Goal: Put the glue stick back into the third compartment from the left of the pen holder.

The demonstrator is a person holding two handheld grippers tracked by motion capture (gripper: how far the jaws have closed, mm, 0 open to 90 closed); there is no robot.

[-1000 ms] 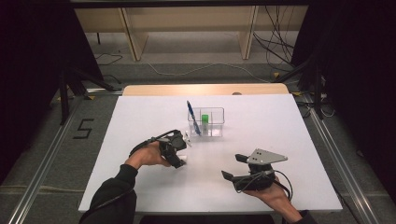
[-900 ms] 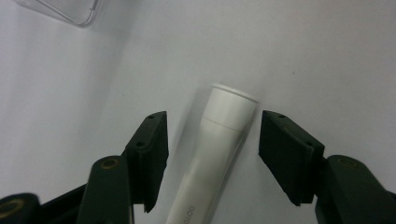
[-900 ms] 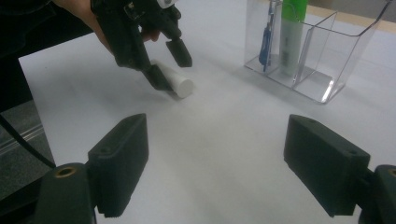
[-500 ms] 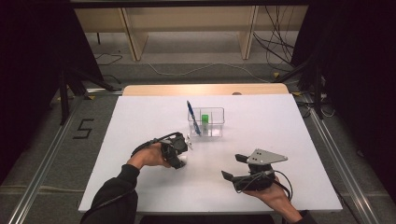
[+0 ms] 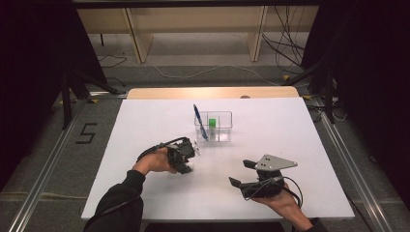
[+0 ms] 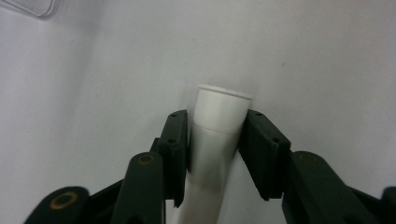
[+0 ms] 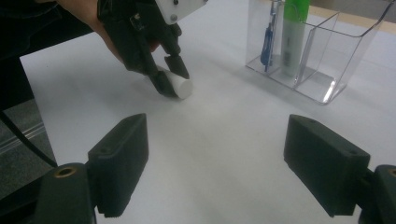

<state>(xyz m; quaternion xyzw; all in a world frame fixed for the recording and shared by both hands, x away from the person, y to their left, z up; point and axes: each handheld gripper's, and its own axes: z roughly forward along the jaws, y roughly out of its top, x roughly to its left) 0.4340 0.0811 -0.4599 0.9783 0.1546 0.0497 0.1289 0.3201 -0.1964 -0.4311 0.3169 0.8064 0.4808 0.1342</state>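
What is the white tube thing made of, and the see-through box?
White tube: probably plastic, smooth and matte, with a cap seam near its end. See-through box: looks like clear hard plastic, glossy, with shiny edges and the pens visible through its walls.

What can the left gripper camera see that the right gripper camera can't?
Left gripper view, not the other: the step line round the white tube, close up, with the left gripper pressing both its sides; its jaws have just been closing. Right gripper view, not the other: the blue pen and green marker in the clear box, a hand, the right gripper with open jaws. Both: the tube, the left gripper, the white table.
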